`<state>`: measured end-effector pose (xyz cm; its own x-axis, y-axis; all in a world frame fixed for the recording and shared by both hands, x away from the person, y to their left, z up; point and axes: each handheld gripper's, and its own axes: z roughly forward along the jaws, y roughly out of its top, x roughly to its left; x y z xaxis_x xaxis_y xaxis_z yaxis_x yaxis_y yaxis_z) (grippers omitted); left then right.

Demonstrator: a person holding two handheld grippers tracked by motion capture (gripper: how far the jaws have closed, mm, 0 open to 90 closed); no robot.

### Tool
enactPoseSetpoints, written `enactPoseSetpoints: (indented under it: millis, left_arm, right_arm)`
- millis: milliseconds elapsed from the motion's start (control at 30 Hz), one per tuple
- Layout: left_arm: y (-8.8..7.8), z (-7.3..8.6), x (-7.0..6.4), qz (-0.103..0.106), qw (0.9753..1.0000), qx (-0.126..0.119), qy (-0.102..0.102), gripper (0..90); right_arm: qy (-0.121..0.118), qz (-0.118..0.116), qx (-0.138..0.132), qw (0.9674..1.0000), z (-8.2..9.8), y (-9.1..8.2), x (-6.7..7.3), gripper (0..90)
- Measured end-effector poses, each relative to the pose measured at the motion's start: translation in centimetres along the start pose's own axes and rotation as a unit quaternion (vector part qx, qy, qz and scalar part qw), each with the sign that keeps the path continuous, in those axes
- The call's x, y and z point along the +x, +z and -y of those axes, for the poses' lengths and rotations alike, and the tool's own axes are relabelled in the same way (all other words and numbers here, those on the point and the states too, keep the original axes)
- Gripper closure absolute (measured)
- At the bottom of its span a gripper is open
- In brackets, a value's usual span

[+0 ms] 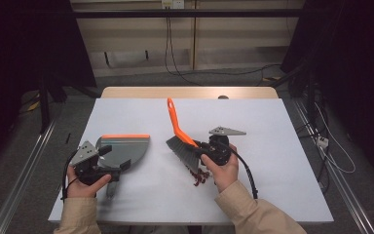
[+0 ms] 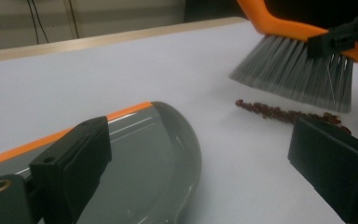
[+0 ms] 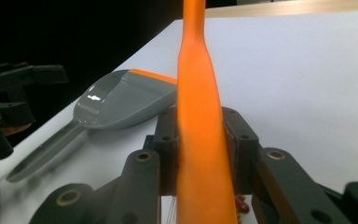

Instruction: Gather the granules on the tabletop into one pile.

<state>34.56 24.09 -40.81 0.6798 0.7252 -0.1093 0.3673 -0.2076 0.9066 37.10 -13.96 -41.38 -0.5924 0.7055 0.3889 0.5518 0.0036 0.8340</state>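
**A:** Start at your right gripper. What have the jaws got?

**B:** They're clamped on the orange handle of the brush, one pad on each side, with the handle running up between them. In the high view the handle slants up and away from you, and the grey bristles hang just above the table, to the left of your hand.

**A:** And your left gripper?

**B:** Its jaws stand wide apart with nothing between them. One jaw sits over the grey dustpan, the other off to the side over bare table. In the high view you have that gripper at the near end of the pan, by its handle, but no grip.

**A:** Where's the stuff you're sweeping?

**B:** The small dark red beans lie in a loose line on the white table, right under the bristles and near your right hand. The dustpan lies flat on the left, orange lip at the far edge, apart from the beans.

**A:** So how far along are you?

**B:** Early, I'd say. You have the brush in hand, but the pan looks empty, every bean I can see is on the table, and the pan isn't held or set beside them yet. Steadying the pan and sweeping the beans in are both left.
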Motion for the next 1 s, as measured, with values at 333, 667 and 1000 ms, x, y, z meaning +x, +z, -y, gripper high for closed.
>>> enactPoseSetpoints:
  millis: [333, 667, 1000]
  left_arm:
    - [-0.1, 0.0, 0.0, -0.001, 1.0, -0.003, -0.002, 6.0]
    - [0.2, 0.0, 0.1, 0.0, 1.0, -0.003, -0.005, 5.9]
    - [0.3, 0.1, 0.3, 0.0, 1.0, -0.001, -0.008, 6.0]
  right_arm:
    - [-0.073, 0.009, 0.004, 0.9973, -1.6, -0.2, -1.7, 70.9]
    - [-0.123, 0.014, 0.014, 0.9922, -2.6, 0.0, -4.0, 70.8]
    - [-0.177, -0.005, 0.033, 0.9836, -2.8, 2.4, -5.6, 70.9]
